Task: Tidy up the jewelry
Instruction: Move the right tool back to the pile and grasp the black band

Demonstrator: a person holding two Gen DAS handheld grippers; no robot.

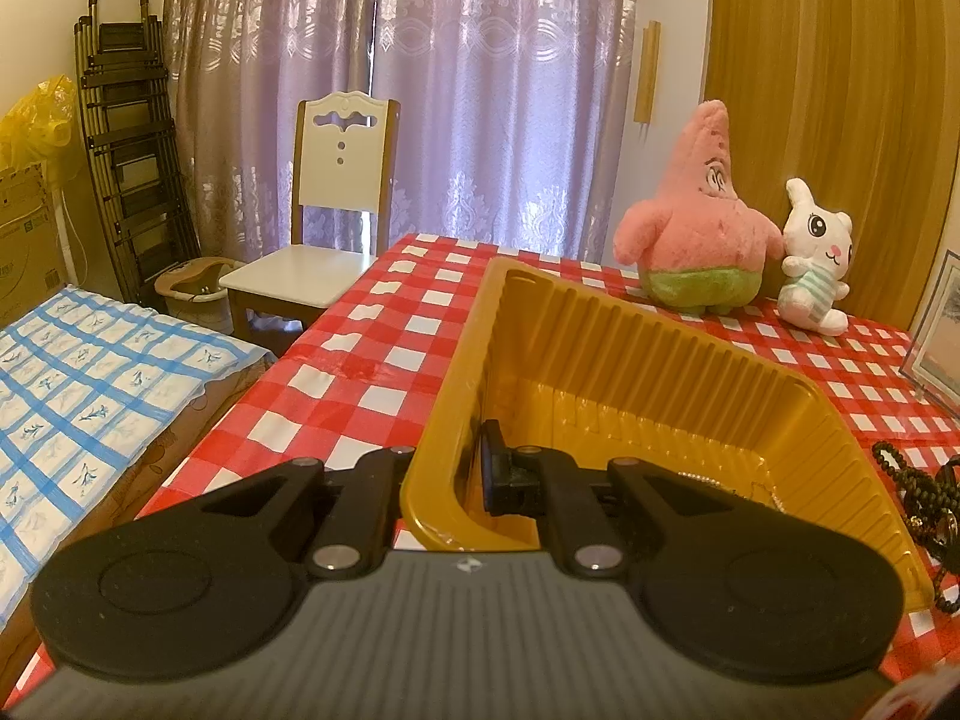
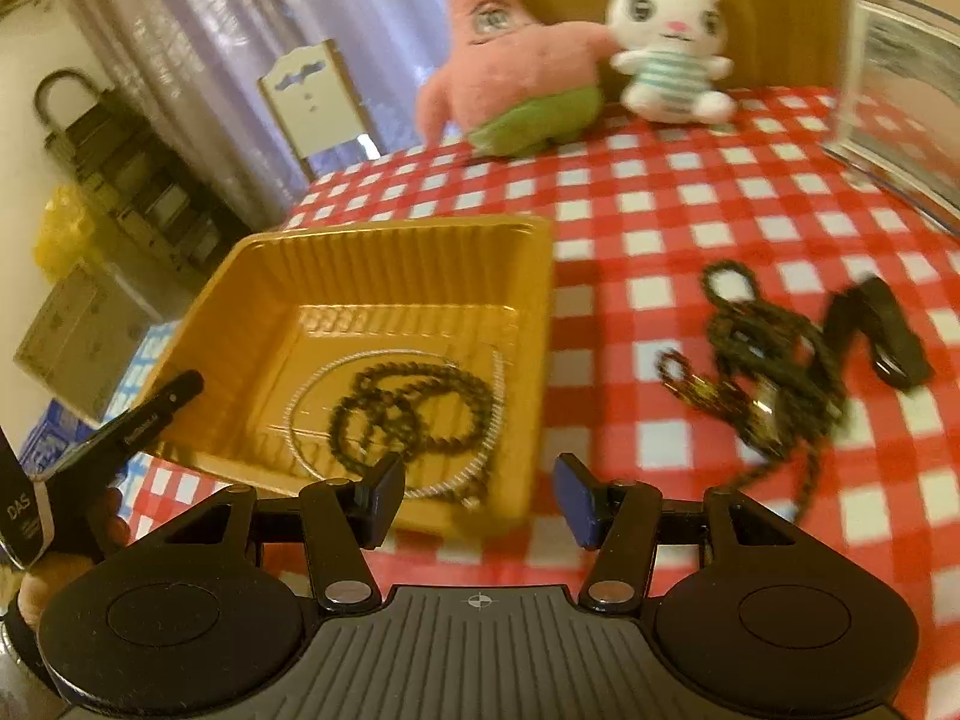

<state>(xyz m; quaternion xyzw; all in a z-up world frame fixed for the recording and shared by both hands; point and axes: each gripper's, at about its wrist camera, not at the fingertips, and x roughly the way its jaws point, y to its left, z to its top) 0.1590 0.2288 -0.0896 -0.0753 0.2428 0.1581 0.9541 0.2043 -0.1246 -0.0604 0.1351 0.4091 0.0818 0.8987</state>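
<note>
My right gripper (image 2: 477, 495) jaws apart, nothing between. Dark bead tangle (image 2: 774, 360) on cloth at 1 o'clock, near, long axis roughly 11-to-5; right hand nearer. My left gripper (image 1: 444, 480) clamped on gold tray (image 2: 528, 312) wall at 10 o'clock; beads and silver chain (image 2: 396, 402) inside. Red checked tablecloth (image 2: 690, 192); plush toys (image 2: 540, 60), curtains (image 1: 420, 90) at 12.
</note>
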